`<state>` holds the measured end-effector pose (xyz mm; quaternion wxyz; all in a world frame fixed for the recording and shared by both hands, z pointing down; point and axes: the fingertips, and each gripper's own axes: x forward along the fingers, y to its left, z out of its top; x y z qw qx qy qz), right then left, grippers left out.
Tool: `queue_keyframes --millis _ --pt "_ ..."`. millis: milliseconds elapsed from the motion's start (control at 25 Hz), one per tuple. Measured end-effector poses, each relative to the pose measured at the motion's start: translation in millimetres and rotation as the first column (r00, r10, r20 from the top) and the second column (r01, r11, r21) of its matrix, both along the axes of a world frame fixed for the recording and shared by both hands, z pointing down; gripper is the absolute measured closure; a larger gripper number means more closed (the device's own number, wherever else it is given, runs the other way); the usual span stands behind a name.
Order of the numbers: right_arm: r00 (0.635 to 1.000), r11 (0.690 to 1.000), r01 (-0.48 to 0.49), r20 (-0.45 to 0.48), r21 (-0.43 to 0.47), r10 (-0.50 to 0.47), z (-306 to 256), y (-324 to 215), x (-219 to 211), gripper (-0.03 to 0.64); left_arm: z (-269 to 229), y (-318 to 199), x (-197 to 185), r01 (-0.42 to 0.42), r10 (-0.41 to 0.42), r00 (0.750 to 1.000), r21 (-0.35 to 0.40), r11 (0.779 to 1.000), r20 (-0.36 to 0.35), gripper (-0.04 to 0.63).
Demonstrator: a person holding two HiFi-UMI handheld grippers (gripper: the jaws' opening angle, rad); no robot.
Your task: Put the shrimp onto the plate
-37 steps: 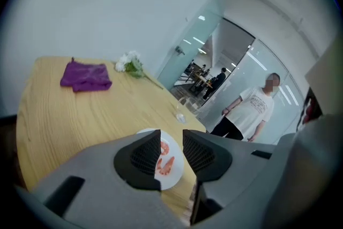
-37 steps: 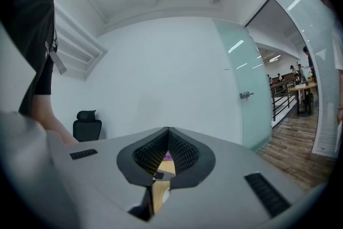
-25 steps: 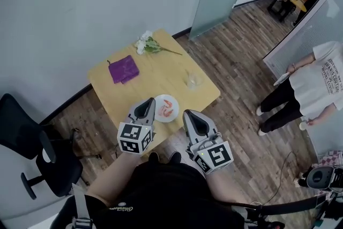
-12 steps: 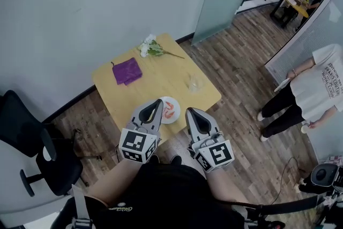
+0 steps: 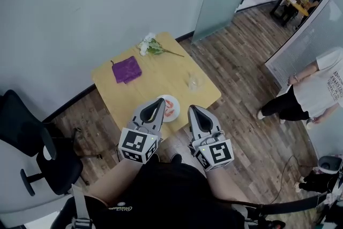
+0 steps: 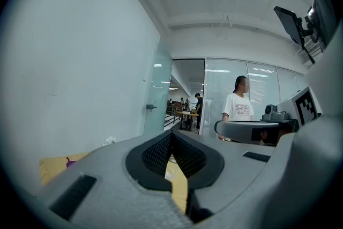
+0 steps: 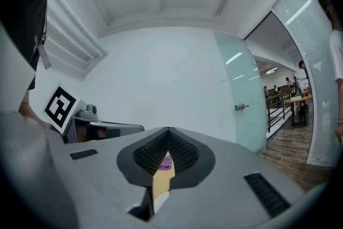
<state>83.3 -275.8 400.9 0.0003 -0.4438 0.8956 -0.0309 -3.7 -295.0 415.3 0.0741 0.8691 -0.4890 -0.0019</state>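
The left gripper [image 5: 159, 100] and right gripper [image 5: 191, 108] are hovering level over the counter [image 5: 161, 75] edge, fingers together and empty, the shrimp [image 5: 169, 106] apparently already lying on the white plate [image 5: 173, 117], leaving seemingly nothing more to grasp.

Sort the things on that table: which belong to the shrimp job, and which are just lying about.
For the job: shrimp, already lying on the white plate.
Lying about: purple cloth, flowers, clear glass.
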Motion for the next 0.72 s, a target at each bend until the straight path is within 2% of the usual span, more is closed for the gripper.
queue_keyframes --millis 720 --pt "1.0 1.0 -0.008 -0.005 0.0 0.008 2.2 -0.6 1.4 0.617 2.8 3.7 3.6 -0.021 0.021 1.0 -0.004 1.0 0.008 0.594"
